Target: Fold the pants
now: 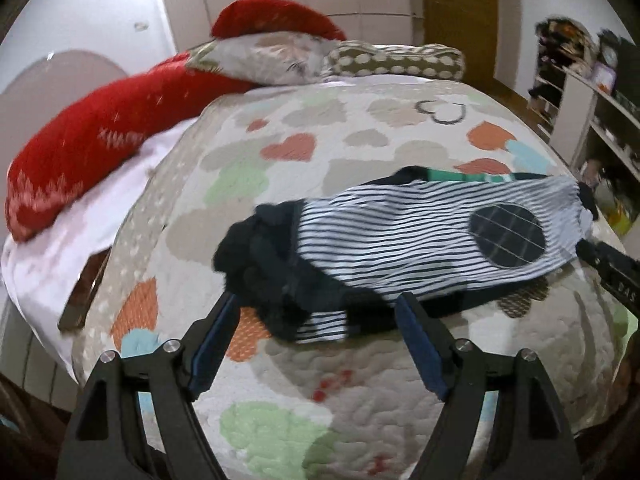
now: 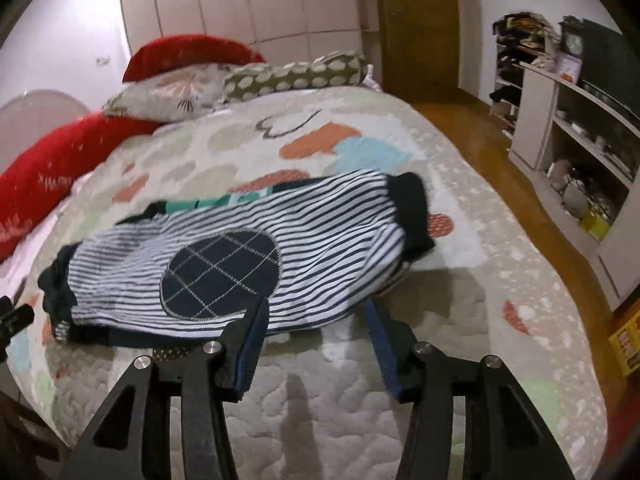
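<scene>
Striped pants (image 2: 240, 256) lie flat across the bed (image 2: 360, 400), folded lengthwise; left gripper (image 1: 320, 308) and right gripper (image 2: 316, 308), jaws spread, flank its 6 o'clock edge, probably for gripping.

Bed quilt (image 2: 352, 392) with pastel heart print, covers the mattress. Red knitted pillow (image 1: 92, 152) at 10 o'clock in left wrist view, second red pillow (image 1: 276, 16) at 12 o'clock behind a floral pillow (image 1: 260, 58). Olive polka-dot bolster (image 2: 296, 74) just beside the floral one. White wardrobe doors (image 2: 240, 0) behind the bed head. Wooden floor (image 2: 516, 184) at 2 o'clock, white shelf unit (image 2: 572, 132) with clutter at 3 o'clock.
</scene>
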A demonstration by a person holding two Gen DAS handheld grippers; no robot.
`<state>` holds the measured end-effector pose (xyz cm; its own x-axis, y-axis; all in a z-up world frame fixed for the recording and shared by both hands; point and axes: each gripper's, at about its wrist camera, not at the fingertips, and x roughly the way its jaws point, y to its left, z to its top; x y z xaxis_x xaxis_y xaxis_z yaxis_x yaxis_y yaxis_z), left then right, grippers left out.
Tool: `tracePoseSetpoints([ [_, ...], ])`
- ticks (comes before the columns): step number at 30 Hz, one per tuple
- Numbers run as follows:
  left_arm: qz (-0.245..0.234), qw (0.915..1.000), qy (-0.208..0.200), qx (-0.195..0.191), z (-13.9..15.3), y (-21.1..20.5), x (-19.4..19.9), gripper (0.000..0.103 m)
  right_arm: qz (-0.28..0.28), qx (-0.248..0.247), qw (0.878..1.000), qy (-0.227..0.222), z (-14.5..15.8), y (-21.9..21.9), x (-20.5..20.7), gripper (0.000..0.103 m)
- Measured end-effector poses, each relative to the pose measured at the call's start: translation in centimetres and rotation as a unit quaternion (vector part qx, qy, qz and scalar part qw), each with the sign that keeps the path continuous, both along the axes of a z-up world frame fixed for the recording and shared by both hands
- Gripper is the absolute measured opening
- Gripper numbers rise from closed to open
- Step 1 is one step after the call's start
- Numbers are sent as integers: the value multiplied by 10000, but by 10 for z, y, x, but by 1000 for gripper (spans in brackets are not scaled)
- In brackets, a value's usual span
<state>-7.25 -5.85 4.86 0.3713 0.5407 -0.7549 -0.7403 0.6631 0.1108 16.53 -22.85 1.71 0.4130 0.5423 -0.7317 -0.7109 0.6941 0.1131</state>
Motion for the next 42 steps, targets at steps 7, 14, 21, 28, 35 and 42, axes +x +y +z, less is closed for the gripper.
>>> tracePoseSetpoints([
  [7,-395,9989,161,175,8,-28,22,79,54,214,9997,75,0,-8,-4,55],
  [14,-497,9980,336,192,5,-36,36,79,69,300,9992,239,-8,-10,-2,55],
  [21,-562,9975,420,122,0,-38,40,79,-35,403,9984,398,-13,-15,4,55],
  [28,-575,9973,446,-56,-6,-38,41,79,-63,390,9980,489,-19,-17,5,55],
  [35,-568,9971,502,-96,-11,-37,43,79,-71,415,9978,517,-21,-19,6,55],
  [42,-932,9937,397,-489,-8,-26,66,79,-166,603,9968,496,-20,-27,11,55],
])
